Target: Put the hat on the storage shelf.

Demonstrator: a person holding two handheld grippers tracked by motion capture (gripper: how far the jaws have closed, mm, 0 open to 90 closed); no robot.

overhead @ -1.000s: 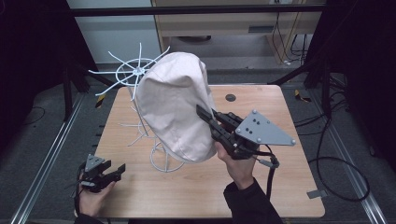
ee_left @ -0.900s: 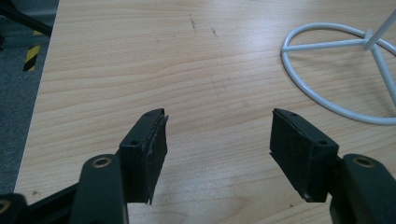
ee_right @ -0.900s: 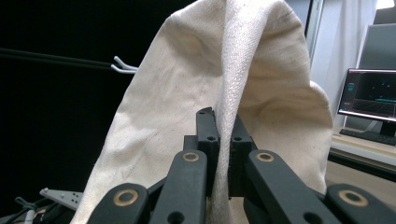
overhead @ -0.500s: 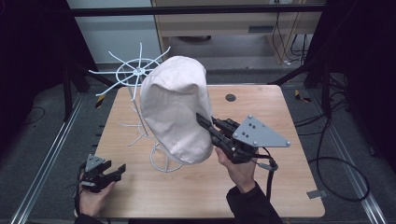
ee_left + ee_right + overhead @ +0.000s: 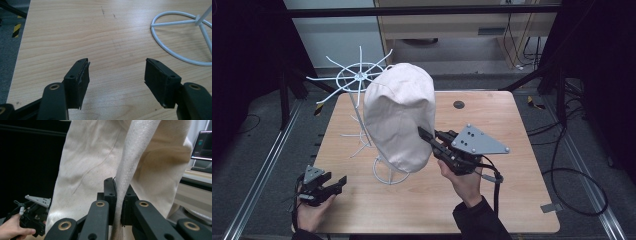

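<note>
- Cream cloth hat (image 5: pixel 399 117) hangs over the white wire stand (image 5: pixel 360 79), near the middle of the wooden table (image 5: pixel 512 200).
- My right gripper (image 5: pixel 428 137) is closed on a fold of the hat, at its lower right side; in the right gripper view the two jaws press the fabric (image 5: pixel 125 182) between them.
- My right hand (image 5: pixel 464 180) holds this gripper from below.
- My left gripper (image 5: pixel 334 185) rests low at the near left corner of the table, well apart from the hat.
- Its jaws stand wide apart with nothing between them, only bare wood under them.
- The round base ring of the stand (image 5: pixel 175 37) lies on the table beyond the left gripper, not touching it.
</note>
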